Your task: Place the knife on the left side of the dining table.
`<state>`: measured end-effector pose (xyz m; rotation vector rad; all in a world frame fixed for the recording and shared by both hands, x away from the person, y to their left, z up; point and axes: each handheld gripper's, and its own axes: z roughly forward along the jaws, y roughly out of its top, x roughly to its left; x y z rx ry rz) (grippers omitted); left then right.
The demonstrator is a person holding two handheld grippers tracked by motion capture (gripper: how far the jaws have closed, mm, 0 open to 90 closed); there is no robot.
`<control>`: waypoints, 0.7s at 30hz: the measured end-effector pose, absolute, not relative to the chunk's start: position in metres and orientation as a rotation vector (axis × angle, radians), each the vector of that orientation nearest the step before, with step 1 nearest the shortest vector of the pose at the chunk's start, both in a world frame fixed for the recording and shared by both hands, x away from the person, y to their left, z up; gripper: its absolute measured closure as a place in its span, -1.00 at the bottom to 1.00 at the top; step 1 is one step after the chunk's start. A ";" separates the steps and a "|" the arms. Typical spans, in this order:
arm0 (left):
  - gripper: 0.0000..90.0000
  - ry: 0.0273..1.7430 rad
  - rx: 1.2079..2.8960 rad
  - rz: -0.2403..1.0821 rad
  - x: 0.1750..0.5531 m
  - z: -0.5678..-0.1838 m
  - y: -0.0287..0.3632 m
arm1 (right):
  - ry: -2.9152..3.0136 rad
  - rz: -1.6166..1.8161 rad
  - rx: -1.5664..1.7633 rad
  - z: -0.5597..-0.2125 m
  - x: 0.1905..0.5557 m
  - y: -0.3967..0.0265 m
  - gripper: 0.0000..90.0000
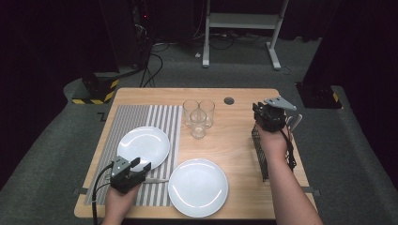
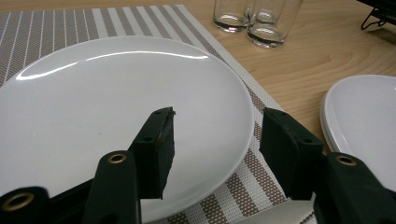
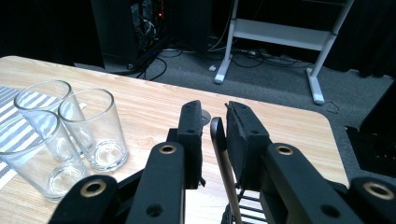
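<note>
The right gripper (image 3: 214,122) has a thin metal handle (image 3: 223,161) between its tips, above the black wire rack (image 1: 261,152) at the right edge of the tabletop (image 1: 239,140). The tips look closed on it. Pull it straight up, slowly, so it misses the glasses (image 3: 70,130). The left gripper (image 2: 215,133) waits open over a white plate (image 2: 93,98).
</note>
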<state>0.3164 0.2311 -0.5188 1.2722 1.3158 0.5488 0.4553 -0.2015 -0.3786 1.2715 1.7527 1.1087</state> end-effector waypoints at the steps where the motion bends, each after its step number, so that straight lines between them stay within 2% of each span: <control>1: 0.00 1.314 1.274 0.551 0.316 -0.519 0.231 | 1.752 1.109 1.271 -0.378 0.455 -0.201 0.69; 21: 0.00 1.320 1.268 0.560 0.316 -0.518 0.233 | 1.727 1.118 1.251 -0.374 0.440 -0.210 0.88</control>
